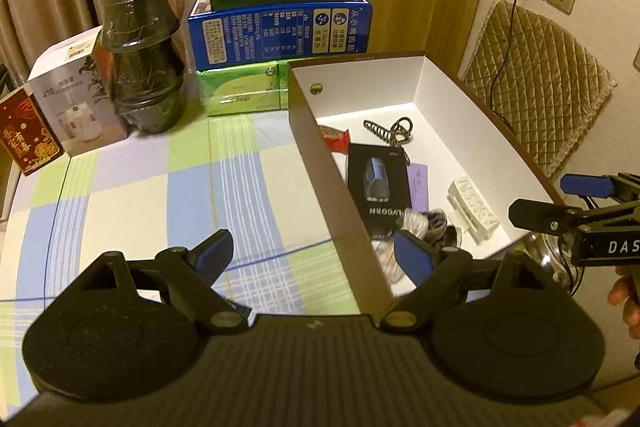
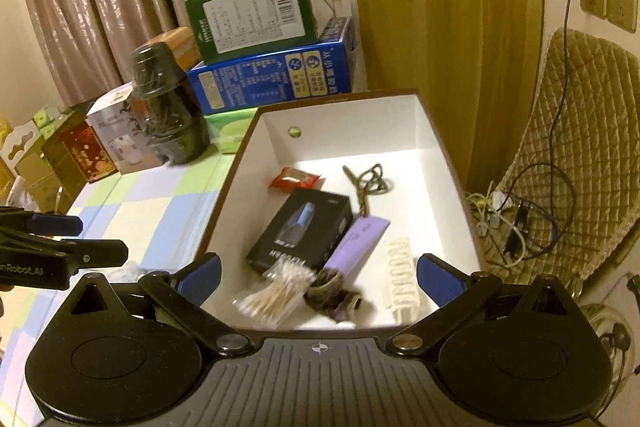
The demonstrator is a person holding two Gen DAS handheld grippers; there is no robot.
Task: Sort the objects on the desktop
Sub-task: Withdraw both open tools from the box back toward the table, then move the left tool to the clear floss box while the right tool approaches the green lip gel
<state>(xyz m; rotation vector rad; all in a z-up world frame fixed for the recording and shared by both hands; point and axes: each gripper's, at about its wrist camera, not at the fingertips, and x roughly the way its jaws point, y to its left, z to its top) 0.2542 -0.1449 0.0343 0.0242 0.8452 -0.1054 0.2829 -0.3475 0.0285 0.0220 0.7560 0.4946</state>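
We start with the open box (image 2: 424,147), brown outside and white within, standing on the checked counter (image 1: 132,195) at its right side. Inside lie the sorted things: a black carton (image 2: 300,231) in the middle, a red packet (image 2: 296,181) and a metal chain (image 2: 366,183) behind it, a purple card (image 2: 362,239) leaning against its side, a white clip (image 2: 402,285) to the right, a bag of cotton swabs (image 2: 276,291) and a dark hair tie (image 2: 334,291) at the near wall. We judge they were gathered there so the counter is freed; the patch of cloth in view carries nothing loose.

Behind the box, larger cartons are stacked against the curtain, beside a wrapped black pot (image 1: 140,55), apparently stored, not part of the sorting.

Our left tool (image 1: 316,255) hangs above the box's near left wall with its jaws spread wide and nothing between them. Our right tool (image 2: 318,273) hovers over the near end of the box, likewise spread wide and empty, touching none of the contents.
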